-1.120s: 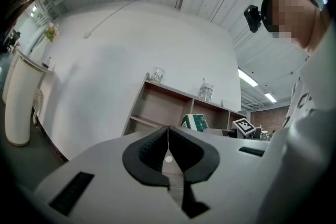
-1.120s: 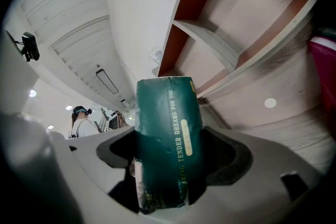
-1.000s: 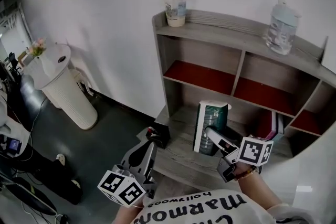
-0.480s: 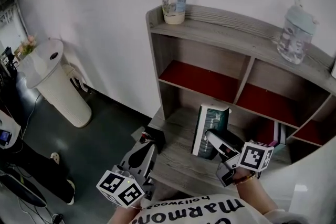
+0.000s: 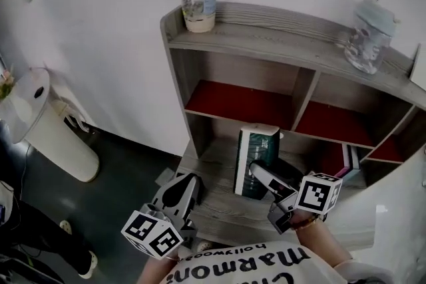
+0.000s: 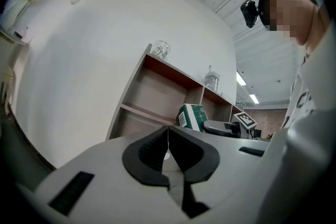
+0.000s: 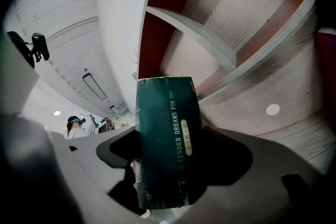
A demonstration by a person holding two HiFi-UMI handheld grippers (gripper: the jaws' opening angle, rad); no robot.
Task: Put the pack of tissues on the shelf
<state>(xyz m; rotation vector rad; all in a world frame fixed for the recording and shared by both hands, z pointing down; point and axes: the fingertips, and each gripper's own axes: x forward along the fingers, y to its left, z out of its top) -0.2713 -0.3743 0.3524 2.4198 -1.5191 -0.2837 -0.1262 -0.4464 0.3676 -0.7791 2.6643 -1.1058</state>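
**Pack of tissues** [image 5: 255, 155]: dark green and white, upright at the centre of the head view. It is on or just above the lowest board [image 5: 223, 206] of the shelf [image 5: 279, 43]. Contact with that board cannot be confirmed.

**Right gripper** [image 5: 259, 173]: just below and right of centre. Its jaws are clamped on the lower part of the pack, one on each side, as its own view confirms.

**Left gripper** [image 5: 188, 183]: lower left of centre, near the front edge of the board and well apart from the pack. Its jaws are pressed together with nothing between them.

**Shelf:** grey wood with red-lined compartments.
- The top board carries a plastic cup [image 5: 197, 3] at upper left and a clear bottle [image 5: 367, 33] at upper right.
- Books [image 5: 347, 157] stand in the lower right compartment.

**Floor:** a white bin [image 5: 43, 126] stands at the left edge.
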